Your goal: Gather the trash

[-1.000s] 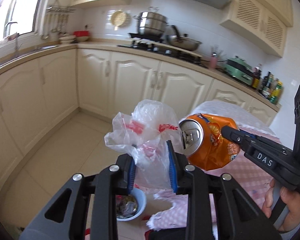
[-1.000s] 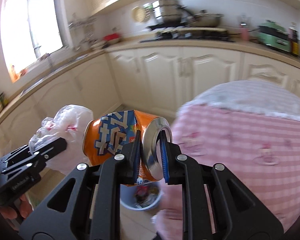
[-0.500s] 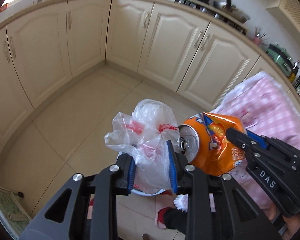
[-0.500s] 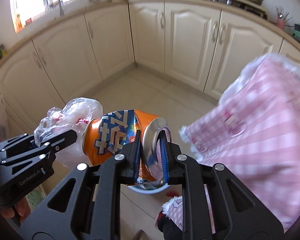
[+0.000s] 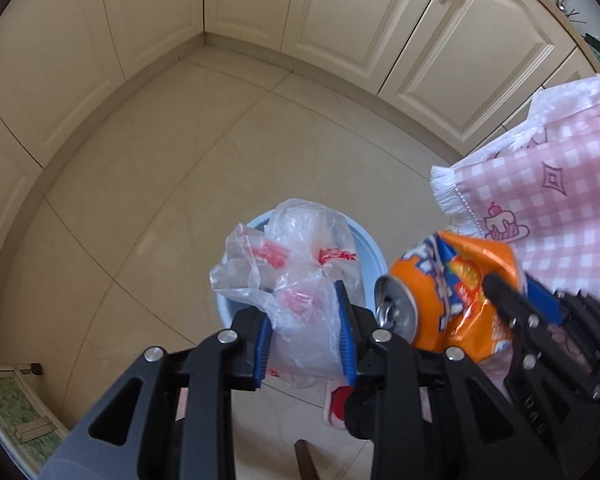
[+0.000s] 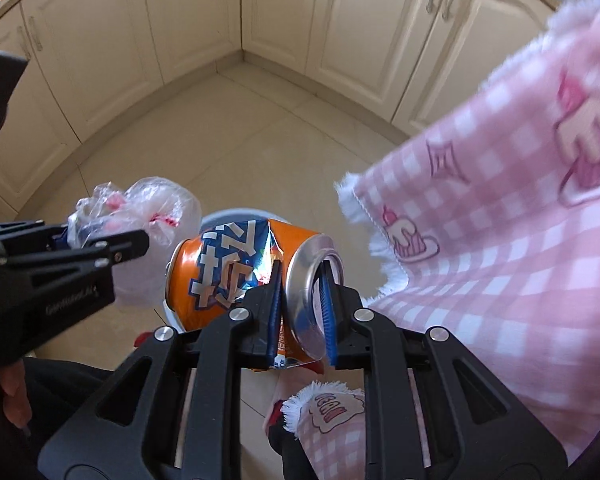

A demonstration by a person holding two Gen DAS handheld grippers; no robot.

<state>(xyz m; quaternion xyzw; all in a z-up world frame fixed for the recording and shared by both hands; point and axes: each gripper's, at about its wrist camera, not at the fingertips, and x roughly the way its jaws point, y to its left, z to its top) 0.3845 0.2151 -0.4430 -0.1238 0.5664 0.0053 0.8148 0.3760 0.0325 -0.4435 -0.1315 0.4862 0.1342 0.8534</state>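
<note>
- L gripper (image 5: 305, 334), lower centre of L wrist view: jaws opening, crumpled clear plastic bag (image 5: 300, 280) w/ red print between the blue pads, pads touching it.
- R gripper (image 6: 301, 308), lower centre of R wrist view: clamped on the end of a crushed orange soda can (image 6: 236, 268), one pad inside the can's mouth.
- Light blue trash bin (image 5: 370, 258) on tile floor (image 5: 180, 200), directly behind bag, centre frame.
- Pink checked tablecloth (image 6: 500, 240) fills right side; cream cabinets (image 5: 380, 20) along top.
</note>
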